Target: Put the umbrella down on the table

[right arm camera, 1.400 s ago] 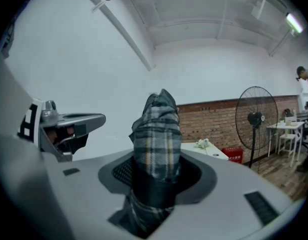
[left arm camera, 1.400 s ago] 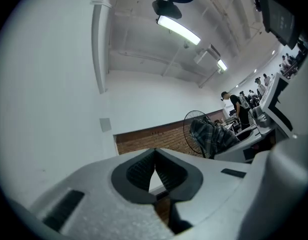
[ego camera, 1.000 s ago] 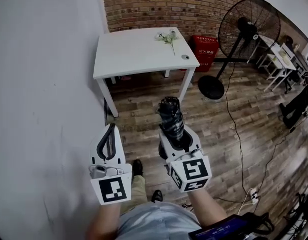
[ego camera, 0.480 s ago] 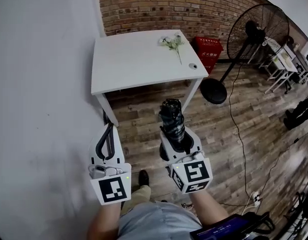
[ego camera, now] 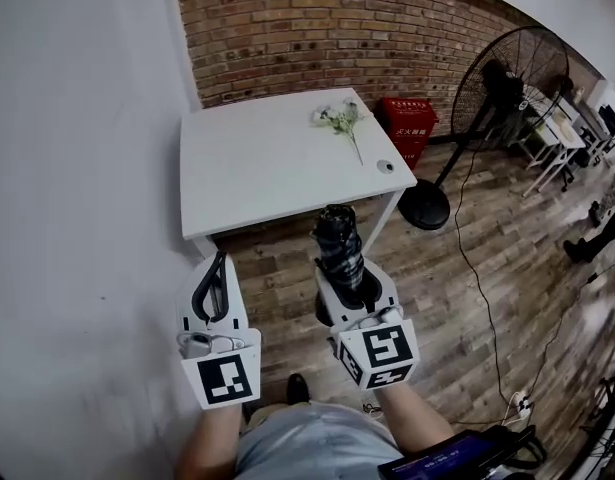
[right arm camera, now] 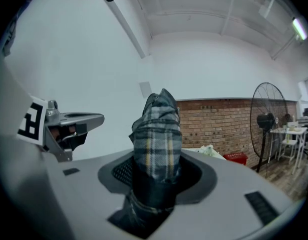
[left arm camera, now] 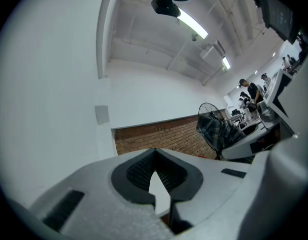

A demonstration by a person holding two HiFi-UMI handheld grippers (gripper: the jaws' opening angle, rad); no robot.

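A folded plaid umbrella (ego camera: 338, 240) sticks forward out of my right gripper (ego camera: 353, 280), whose jaws are shut on its lower part. In the right gripper view the umbrella (right arm camera: 158, 134) fills the gap between the jaws of the right gripper (right arm camera: 157, 170). Ahead stands the white table (ego camera: 257, 168) against the brick wall; the umbrella's tip reaches over its near edge in the head view. My left gripper (ego camera: 221, 260) hangs level beside it at the left, shut with nothing in it. The left gripper (left arm camera: 155, 153) shows its tips touching in its own view.
On the table lie a flower sprig (ego camera: 340, 120) at the far right and a small round object (ego camera: 386, 166) near the right edge. A standing fan (ego camera: 507, 73) and a red box (ego camera: 407, 118) stand to the right. A white wall runs along the left.
Both grippers have moved forward toward the table, the umbrella still in the right one. The table's near edge now lies just ahead of the jaws.
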